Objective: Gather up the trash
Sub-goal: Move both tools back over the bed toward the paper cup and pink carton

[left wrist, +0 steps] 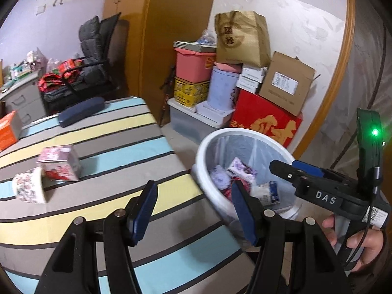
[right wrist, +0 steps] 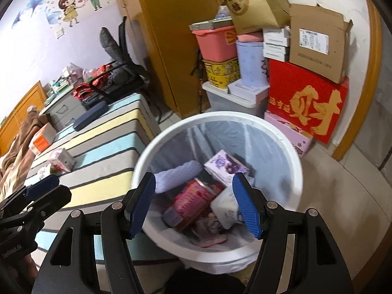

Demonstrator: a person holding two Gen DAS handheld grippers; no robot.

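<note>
A white trash bin (right wrist: 291, 161) with a clear liner stands beside the striped bed (left wrist: 110, 147). It holds a pink can (right wrist: 193, 201), a purple box (right wrist: 223, 164), a lilac cloth and other wrappers. My right gripper (right wrist: 196, 201) is open and empty, right above the bin mouth. My left gripper (left wrist: 193, 208) is open and empty over the bed's edge, next to the bin (left wrist: 208, 147). On the bed lie a pink carton (left wrist: 61, 161) and a patterned paper cup (left wrist: 29, 188) on its side. The right gripper also shows in the left wrist view (left wrist: 281, 169).
A stack of boxes and tubs (left wrist: 245, 80) fills the corner behind the bin, with a red box (right wrist: 306, 100) closest. A dark case (left wrist: 80, 111) and an orange box (left wrist: 7, 129) lie on the bed. A chair (left wrist: 93, 56) and grey drawers (left wrist: 22, 100) stand beyond.
</note>
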